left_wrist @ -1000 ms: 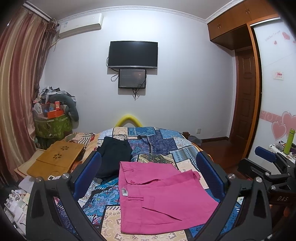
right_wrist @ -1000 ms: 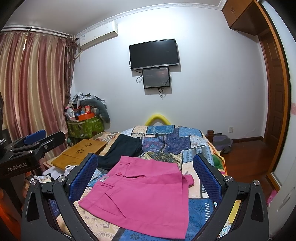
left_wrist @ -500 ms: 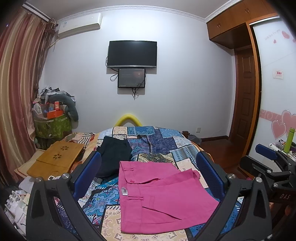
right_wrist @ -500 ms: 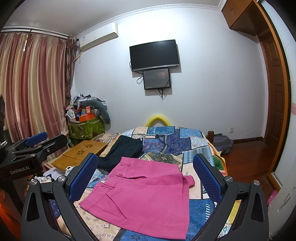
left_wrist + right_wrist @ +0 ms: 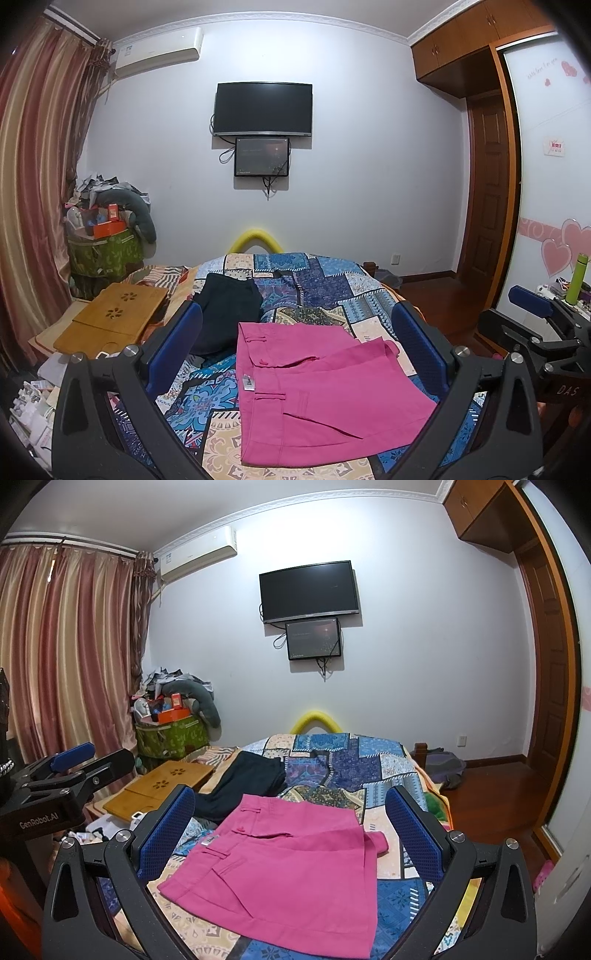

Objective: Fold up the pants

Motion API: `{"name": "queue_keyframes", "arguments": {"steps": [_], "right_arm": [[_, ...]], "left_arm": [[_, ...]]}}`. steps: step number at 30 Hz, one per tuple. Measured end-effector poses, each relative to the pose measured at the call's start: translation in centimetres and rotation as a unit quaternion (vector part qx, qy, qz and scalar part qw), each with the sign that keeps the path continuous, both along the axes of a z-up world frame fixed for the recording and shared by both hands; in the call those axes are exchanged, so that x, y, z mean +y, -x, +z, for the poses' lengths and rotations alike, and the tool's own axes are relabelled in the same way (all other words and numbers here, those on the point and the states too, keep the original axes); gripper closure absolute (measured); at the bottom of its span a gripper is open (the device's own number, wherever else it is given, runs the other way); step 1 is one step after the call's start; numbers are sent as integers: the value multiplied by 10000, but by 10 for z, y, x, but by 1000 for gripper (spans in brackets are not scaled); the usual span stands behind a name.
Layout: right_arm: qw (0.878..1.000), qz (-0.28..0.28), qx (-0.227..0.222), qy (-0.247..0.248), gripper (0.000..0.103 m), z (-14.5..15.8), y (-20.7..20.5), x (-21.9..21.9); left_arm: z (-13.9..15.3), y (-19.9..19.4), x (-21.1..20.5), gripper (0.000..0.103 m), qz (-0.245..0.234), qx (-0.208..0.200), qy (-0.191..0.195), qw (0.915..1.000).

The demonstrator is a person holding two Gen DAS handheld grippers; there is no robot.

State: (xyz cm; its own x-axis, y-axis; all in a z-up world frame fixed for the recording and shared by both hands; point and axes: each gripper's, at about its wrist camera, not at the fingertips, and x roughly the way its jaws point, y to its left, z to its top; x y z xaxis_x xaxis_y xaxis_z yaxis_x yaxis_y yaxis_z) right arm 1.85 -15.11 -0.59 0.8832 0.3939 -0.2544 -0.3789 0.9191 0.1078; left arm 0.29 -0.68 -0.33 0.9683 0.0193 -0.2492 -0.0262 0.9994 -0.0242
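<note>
Pink pants lie folded flat on the patchwork bedspread, waistband to the left; they also show in the right wrist view. My left gripper is open and empty, held above the near end of the bed with the pants between its blue pads. My right gripper is open and empty, also held above the pants. The right gripper shows at the right edge of the left wrist view, and the left gripper shows at the left edge of the right wrist view.
A dark folded garment lies behind the pants. A wooden lap desk sits at the bed's left edge, clutter and a green bin beyond it. A TV hangs on the far wall. A door and bare floor lie right.
Both grippers have drifted very slightly; the pants and the rest of the bed have not moved.
</note>
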Motion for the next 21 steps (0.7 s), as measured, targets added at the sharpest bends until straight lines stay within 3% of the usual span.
{"name": "queue_keyframes", "arguments": {"steps": [21], "right_arm": [[9998, -44, 179, 32, 1, -8, -13, -2]], "left_arm": [[-2, -13, 0, 0, 0, 129, 1, 9999]]}}
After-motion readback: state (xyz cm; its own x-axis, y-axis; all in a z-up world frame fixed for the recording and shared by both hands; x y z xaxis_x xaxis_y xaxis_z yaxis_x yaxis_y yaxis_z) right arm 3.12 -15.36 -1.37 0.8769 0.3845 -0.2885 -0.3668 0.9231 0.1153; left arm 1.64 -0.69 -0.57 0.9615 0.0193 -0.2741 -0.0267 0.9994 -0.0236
